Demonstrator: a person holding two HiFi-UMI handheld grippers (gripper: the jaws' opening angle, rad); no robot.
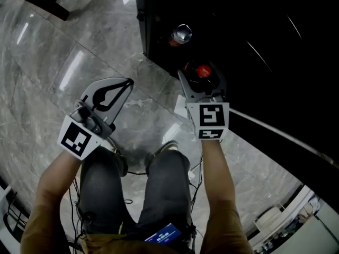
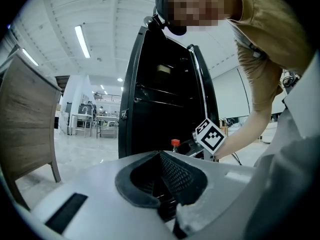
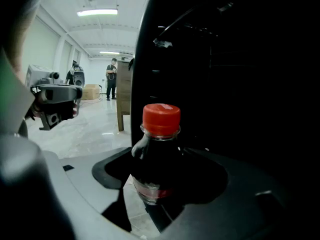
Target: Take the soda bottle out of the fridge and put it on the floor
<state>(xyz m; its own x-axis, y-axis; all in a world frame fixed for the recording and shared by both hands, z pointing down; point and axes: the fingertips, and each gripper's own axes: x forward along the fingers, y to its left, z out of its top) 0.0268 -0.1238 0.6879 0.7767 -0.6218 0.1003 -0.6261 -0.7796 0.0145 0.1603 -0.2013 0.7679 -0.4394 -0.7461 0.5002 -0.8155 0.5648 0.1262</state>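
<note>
Right hand-held gripper (image 1: pixel 203 81) is closed round the dark, red-capped plastic soda bottle (image 3: pixel 159 154) at the open edge of the black fridge (image 1: pixel 254 25). Bottle sits at 12 o'clock from its marker cube, long axis upright. Pad contact is dim; the grip looks firm. Left hand-held gripper (image 1: pixel 126 83) at 9 o'clock, jaws together, empty. Only the head view shows the grey marble floor (image 1: pixel 63 52). Only the right gripper view shows the bottle's body.

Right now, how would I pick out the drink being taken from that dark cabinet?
Find the tall black fridge. At its open front, the right claw grips the soda bottle, which is full of dark drink. Its red screw cap sets it apart from the can deeper inside, which has a shiny silver top.
</note>
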